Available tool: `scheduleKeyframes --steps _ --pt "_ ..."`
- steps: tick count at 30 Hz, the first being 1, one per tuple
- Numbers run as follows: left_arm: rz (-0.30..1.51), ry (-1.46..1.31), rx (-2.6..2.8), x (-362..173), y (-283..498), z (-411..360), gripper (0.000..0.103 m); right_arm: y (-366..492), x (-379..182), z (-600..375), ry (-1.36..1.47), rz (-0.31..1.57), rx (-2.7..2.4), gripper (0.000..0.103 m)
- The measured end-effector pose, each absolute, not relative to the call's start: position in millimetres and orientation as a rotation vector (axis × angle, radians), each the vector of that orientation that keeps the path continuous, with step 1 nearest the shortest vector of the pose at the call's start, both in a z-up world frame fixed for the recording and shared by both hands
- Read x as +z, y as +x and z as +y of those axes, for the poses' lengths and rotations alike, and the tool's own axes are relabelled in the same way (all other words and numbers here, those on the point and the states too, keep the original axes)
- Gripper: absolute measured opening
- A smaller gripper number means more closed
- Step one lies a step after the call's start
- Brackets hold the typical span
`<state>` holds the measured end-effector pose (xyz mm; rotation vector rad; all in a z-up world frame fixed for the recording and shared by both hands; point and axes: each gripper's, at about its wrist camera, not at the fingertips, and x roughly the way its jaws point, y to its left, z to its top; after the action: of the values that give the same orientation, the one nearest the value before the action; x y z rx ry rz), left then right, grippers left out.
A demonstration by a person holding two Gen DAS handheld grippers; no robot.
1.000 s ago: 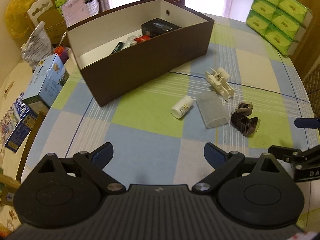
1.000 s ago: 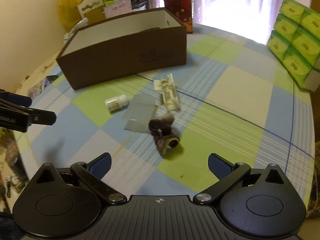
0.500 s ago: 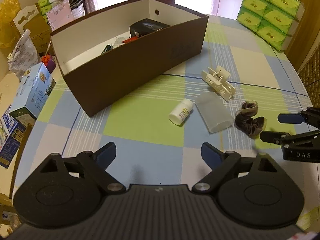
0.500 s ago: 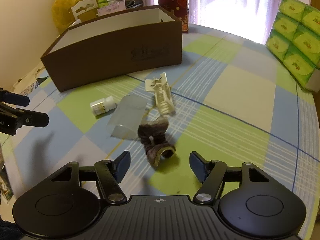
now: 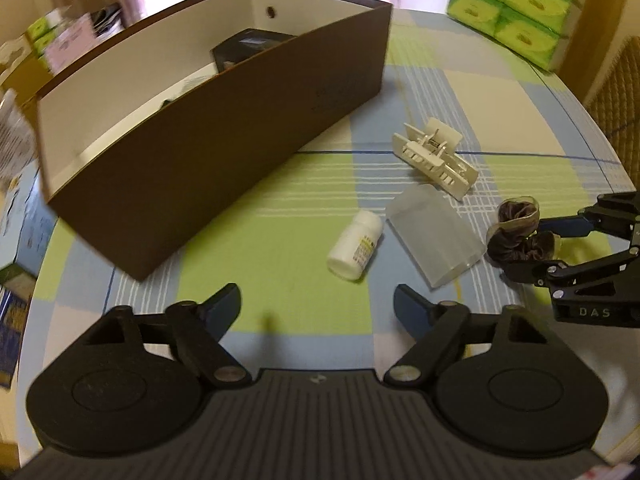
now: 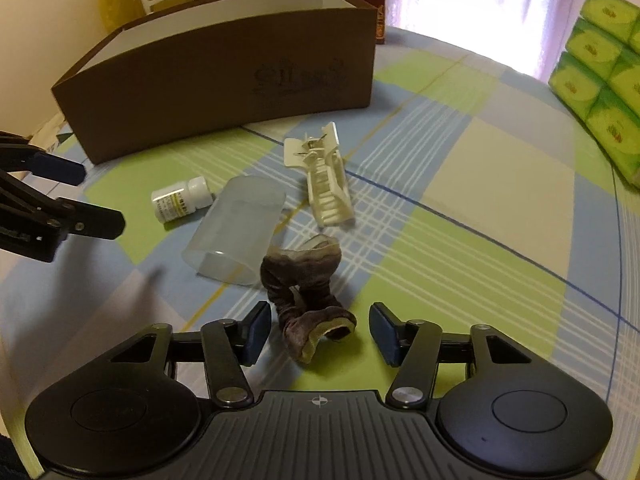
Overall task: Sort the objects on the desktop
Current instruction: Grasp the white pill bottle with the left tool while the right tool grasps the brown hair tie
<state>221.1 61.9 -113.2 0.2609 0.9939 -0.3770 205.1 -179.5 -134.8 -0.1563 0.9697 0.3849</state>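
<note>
Jaws of the right gripper (image 6: 318, 334) are spread around a brown scrunchie (image 6: 306, 300) on the table (image 6: 480, 184); left gripper (image 5: 318, 306) jaws are spread, empty, the pill bottle (image 5: 355, 245) at 12 o'clock.

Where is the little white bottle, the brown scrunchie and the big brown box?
little white bottle (image 6: 181, 199), right wrist view, on its label.
brown scrunchie (image 6: 306, 280), right wrist view, on its middle folds.
big brown box (image 6: 208, 80), right wrist view, on its front wall.
</note>
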Motion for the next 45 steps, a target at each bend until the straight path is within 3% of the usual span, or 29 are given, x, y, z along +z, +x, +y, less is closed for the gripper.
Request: scheduleKeyframes --steps 8,18,35,37,38,41,45 --pt "0.991 0.341 -0.491 -126.7 244.3 48.2 0.066 209.7 -136.4 -188.2 -0.110 0.992 0.344 0.053" --pt "1.037 0.370 -0.576 -147.1 268.4 35.1 0.023 212.8 -134.6 -191.0 -0.086 0.992 0.320 0.053" --pt "1.104 0.225 -0.408 -144.9 266.2 84.1 0.022 239.1 -140.8 -173.3 -0.127 0.967 0.390 0.053" --pt "1.108 0.219 -0.401 -144.9 263.8 86.3 0.022 241.3 -142.4 -169.9 -0.144 0.971 0.404 0.047" --pt "1.110 0.215 -0.399 -144.7 262.2 87.1 0.022 242.2 -143.7 -168.9 -0.152 0.981 0.409 0.036" --pt "1.112 0.209 -0.395 -144.3 256.9 88.1 0.022 240.5 -144.5 -167.0 -0.166 0.987 0.424 0.028" --pt "1.120 0.196 -0.398 -143.5 249.8 87.2 0.022 237.2 -143.5 -168.7 -0.162 1.008 0.421 0.025"
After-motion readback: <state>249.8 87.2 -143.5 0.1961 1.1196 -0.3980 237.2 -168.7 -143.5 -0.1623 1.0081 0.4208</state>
